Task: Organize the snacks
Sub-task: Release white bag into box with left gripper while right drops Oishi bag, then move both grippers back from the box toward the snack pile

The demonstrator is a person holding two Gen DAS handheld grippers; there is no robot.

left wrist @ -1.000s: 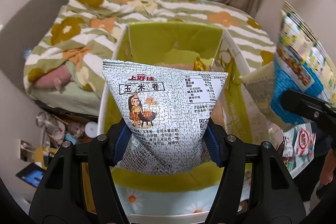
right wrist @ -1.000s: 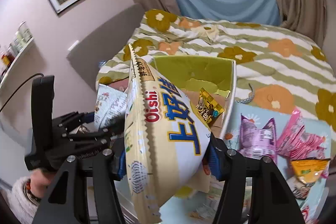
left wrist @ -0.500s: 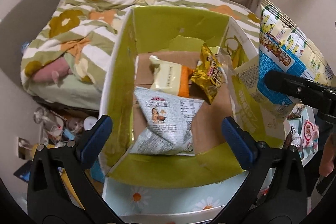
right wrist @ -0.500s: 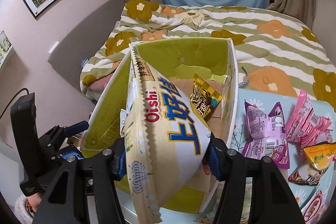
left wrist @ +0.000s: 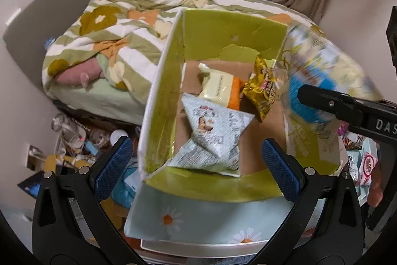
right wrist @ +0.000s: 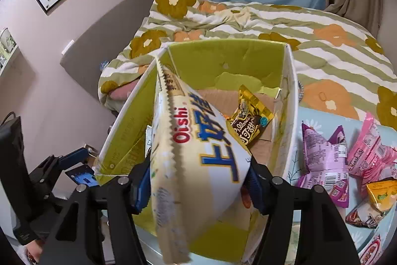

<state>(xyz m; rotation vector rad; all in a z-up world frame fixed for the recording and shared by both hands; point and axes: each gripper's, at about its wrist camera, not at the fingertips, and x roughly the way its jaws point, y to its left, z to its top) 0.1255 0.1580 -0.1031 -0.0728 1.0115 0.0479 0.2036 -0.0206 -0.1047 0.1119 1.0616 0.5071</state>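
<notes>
Now the right gripper pinches a puffy cream Oishi chip bag by its lower body, poised over the green-lined cardboard box. It looks light, air-filled and crushable, with slick film, so a gentle hold on the body or the serrated seam suits it. Red "Oishi" and blue Chinese characters are legible. The left gripper hangs spread and empty at six o'clock of the box, above a silver triangular pouch. A gold packet lies at two o'clock.

Oishi bag blurred, hiding box interior.
</notes>
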